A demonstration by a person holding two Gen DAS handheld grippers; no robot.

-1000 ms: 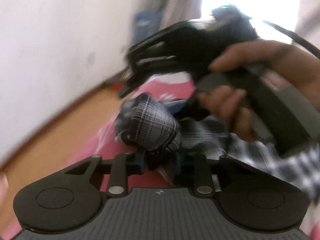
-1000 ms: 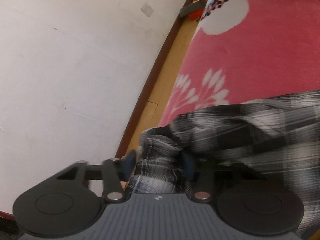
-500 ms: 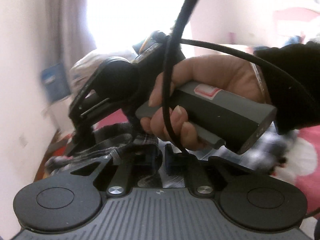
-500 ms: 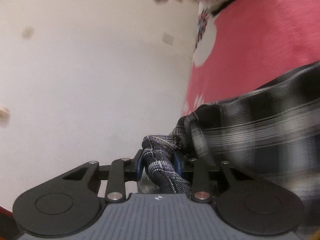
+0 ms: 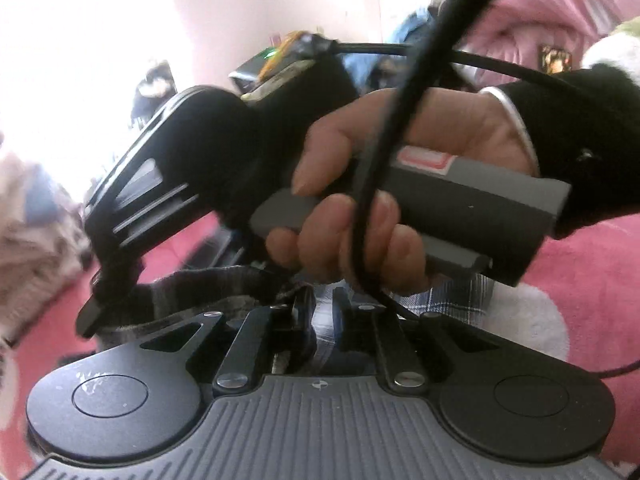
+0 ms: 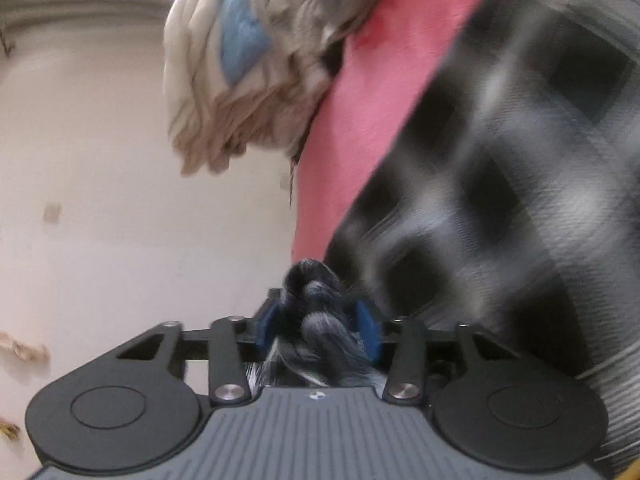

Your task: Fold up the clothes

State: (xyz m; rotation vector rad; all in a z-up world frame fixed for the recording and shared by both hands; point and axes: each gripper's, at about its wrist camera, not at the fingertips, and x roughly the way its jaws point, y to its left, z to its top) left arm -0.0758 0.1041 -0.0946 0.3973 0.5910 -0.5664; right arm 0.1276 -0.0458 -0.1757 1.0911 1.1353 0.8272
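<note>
Right gripper point(image 6: 318, 330) pinches a bunched fold of the plaid shirt point(image 6: 500, 200), which spreads toward 2 o'clock over the pink blanket point(image 6: 360, 120), while the left gripper point(image 5: 323, 312), fingers near together, appears to nip shirt cloth at 12 o'clock beneath the right hand point(image 5: 400, 184).

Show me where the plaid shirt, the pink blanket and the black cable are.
plaid shirt point(image 6: 520, 184): right wrist view, on the blurred checked cloth.
pink blanket point(image 6: 384, 92): right wrist view, on the bare pink strip.
black cable point(image 5: 404, 92): left wrist view, where it crosses the hand.
</note>
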